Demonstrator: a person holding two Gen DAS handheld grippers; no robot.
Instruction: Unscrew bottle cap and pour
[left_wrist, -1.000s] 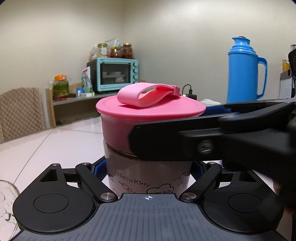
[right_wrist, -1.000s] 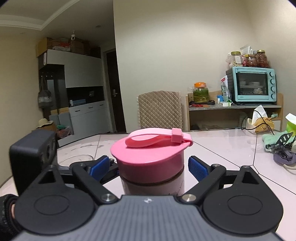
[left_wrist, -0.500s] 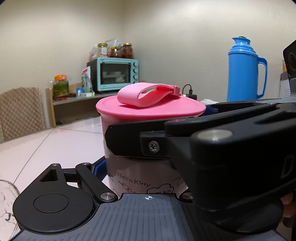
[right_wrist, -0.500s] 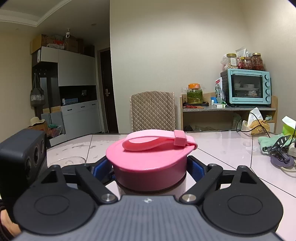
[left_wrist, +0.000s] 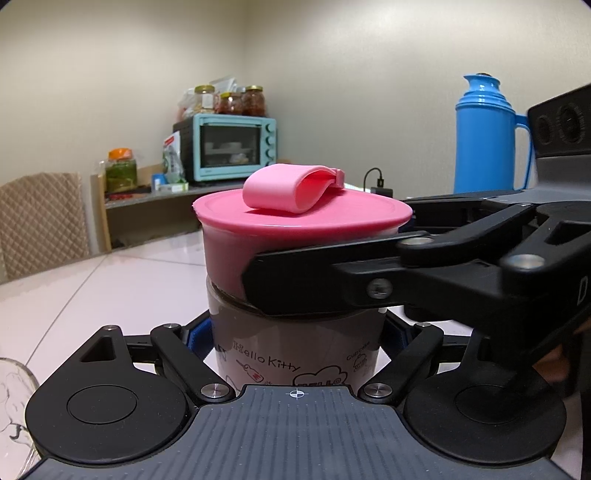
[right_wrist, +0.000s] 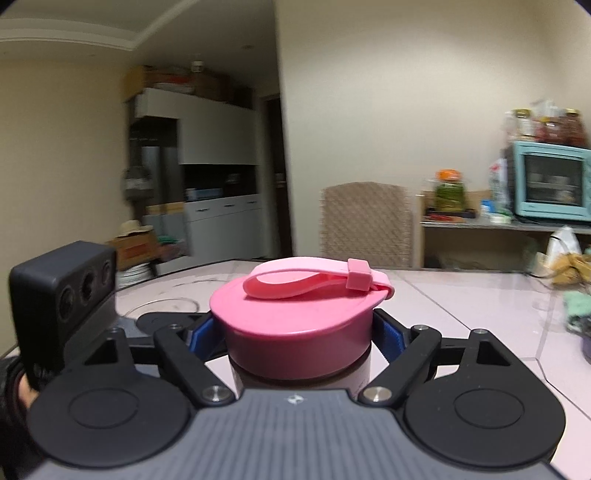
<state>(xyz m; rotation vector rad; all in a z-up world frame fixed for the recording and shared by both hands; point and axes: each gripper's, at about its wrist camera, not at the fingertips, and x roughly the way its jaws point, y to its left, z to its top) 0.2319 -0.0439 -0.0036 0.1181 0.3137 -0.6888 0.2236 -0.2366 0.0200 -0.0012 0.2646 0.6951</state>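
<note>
A: White worktop (left_wrist: 122, 280) first, glossy, running off to the far left. What stands on it?

B: The bottle (left_wrist: 295, 347), upright and near the camera, with cartoon print on its clear lower body. Its pink cap (left_wrist: 303, 225) is on top, a paler pink strap (left_wrist: 291, 186) folded across it.

A: And the left tongs (left_wrist: 295, 336)?

B: Clenched on the bottle's lower body, blue pads pressed in from both sides.

A: The right tongs (right_wrist: 297, 332)?

B: Their jaws have just been closing, and now they grasp the pink cap, one blue pad on each side of its wall. In the left wrist view their black arm reaches in from the right across the cap's skirt.

A: Anything else nearby?

B: A blue thermos (left_wrist: 487, 136) far right, a teal toaster oven (left_wrist: 231, 151) on a far shelf with jars (left_wrist: 229, 99) on top, and a glass rim (left_wrist: 14, 398) at the near left edge.
</note>
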